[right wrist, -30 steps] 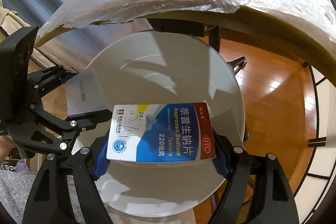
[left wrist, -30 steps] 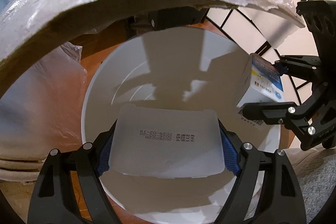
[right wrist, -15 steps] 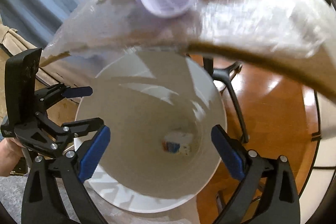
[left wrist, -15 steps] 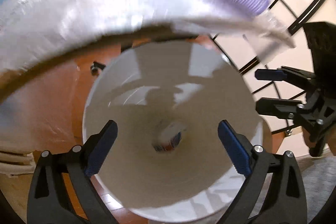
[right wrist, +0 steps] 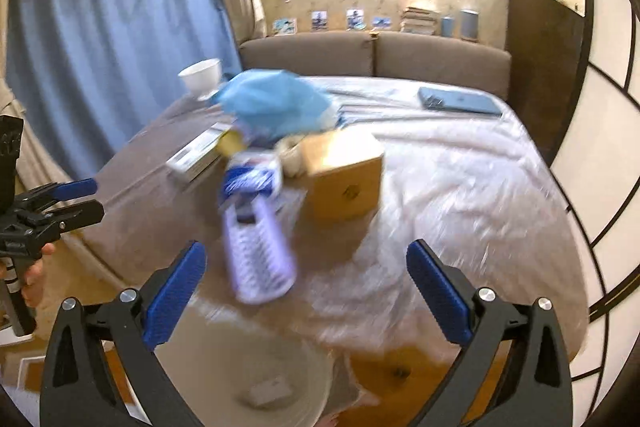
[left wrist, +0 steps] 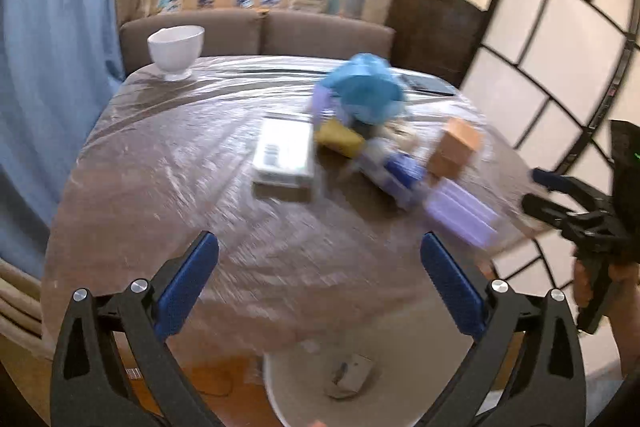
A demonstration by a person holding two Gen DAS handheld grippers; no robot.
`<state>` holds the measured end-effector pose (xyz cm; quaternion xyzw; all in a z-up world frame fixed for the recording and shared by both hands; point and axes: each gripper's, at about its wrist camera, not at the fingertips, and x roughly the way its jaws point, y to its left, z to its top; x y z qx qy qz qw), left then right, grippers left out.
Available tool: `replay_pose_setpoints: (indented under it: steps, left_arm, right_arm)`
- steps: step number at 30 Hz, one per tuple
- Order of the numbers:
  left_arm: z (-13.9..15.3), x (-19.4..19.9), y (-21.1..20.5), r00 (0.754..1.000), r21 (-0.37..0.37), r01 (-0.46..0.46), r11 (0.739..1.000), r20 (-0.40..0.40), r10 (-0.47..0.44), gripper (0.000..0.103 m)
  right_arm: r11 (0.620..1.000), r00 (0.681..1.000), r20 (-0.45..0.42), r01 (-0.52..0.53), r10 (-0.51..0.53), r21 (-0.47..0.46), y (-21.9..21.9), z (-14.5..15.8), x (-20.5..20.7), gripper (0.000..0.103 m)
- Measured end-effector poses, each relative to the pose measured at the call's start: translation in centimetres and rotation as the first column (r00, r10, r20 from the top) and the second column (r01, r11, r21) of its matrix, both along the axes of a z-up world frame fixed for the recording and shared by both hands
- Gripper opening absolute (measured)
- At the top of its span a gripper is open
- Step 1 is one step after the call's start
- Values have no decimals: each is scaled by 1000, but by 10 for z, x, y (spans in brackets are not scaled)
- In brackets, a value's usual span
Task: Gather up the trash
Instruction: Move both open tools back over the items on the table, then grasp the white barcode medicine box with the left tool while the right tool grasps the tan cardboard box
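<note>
My left gripper [left wrist: 320, 279] is open and empty above the near edge of the plastic-covered round table [left wrist: 168, 163]. My right gripper [right wrist: 304, 287] is open and empty, just in front of a purple ribbed roller [right wrist: 260, 259]. The white bin [left wrist: 404, 367] stands on the floor below the table edge with small boxes [left wrist: 352, 375] inside; it also shows in the right wrist view [right wrist: 308, 371]. On the table lie a blue crumpled bag [left wrist: 368, 87], a white flat box [left wrist: 286, 157], a yellow item [left wrist: 340, 139], a blue-white packet [left wrist: 396, 171], the roller [left wrist: 460, 215] and a brown cardboard box [right wrist: 344, 179].
A white bowl [left wrist: 176, 51] stands at the table's far left. A blue phone-like slab [right wrist: 460, 101] lies at the far right. A brown sofa [left wrist: 256, 31] is behind the table, a blue curtain [right wrist: 112, 27] to the left, a paned screen [left wrist: 560, 59] to the right.
Both grippers let go of their boxes, which dropped into the bin. Both grippers then rose from over the bin to above the table edge. Views are motion-blurred.
</note>
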<state>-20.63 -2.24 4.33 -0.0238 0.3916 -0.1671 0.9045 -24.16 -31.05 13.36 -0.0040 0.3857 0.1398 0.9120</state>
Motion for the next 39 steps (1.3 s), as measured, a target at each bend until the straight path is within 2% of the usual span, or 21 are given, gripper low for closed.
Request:
replay_pose_setpoints:
  steps: [2, 8, 15, 18, 20, 24, 26, 32, 33, 34, 36, 37, 39]
  left_arm:
    - [-3, 18, 0, 1000, 39, -18, 999, 9, 18, 101]
    - [-15, 67, -2, 1000, 85, 3, 996, -29, -1, 101]
    - [-37, 105, -8, 997, 147, 8, 989, -71, 3, 101]
    - [-43, 115, -9, 996, 155, 11, 988, -90, 2, 94]
    - [-44, 119, -12, 997, 169, 10, 986, -81, 4, 92]
    - [-43, 120, -17, 997, 195, 21, 981, -74, -7, 84]
    - [-41, 120, -20, 997, 196, 27, 980, -72, -13, 77]
    - [-40, 126, -22, 996, 211, 31, 977, -91, -12, 76]
    - [-40, 126, -22, 995, 212, 32, 977, -94, -12, 75]
    - [-39, 126, -22, 996, 212, 33, 977, -93, -14, 68]
    - [-37, 127, -23, 996, 211, 32, 977, -91, -13, 58]
    - [-36, 127, -23, 996, 210, 31, 977, -90, -13, 52]
    - [-36, 128, -24, 996, 204, 24, 979, -93, -5, 52]
  right_arm:
    - [1000, 1000, -6, 15, -15, -19, -6, -3, 19, 99]
    - [999, 997, -71, 33, -31, 28, -14, -19, 63, 99]
    - [1000, 994, -104, 12, -13, -15, 4, -39, 98, 98]
    - [1000, 994, -108, -3, 0, -29, 10, -43, 106, 96]
    - [999, 993, -117, -11, 8, -30, 11, -45, 110, 89]
    - [1000, 990, -140, -16, 13, -24, 13, -49, 117, 82]
    - [1000, 990, -139, -14, 10, -23, 15, -50, 119, 82]
    - [1000, 988, -154, -9, 5, -25, 17, -52, 125, 82]
    - [1000, 988, -155, -8, 4, -26, 18, -52, 124, 79]
    - [1000, 987, -160, -10, 6, -25, 18, -52, 124, 77]
    - [1000, 985, -174, -16, 12, -20, 19, -54, 125, 59]
    - [1000, 985, -174, -18, 14, -19, 20, -55, 126, 59]
    - [1000, 987, -162, -12, 9, -17, 20, -53, 124, 59]
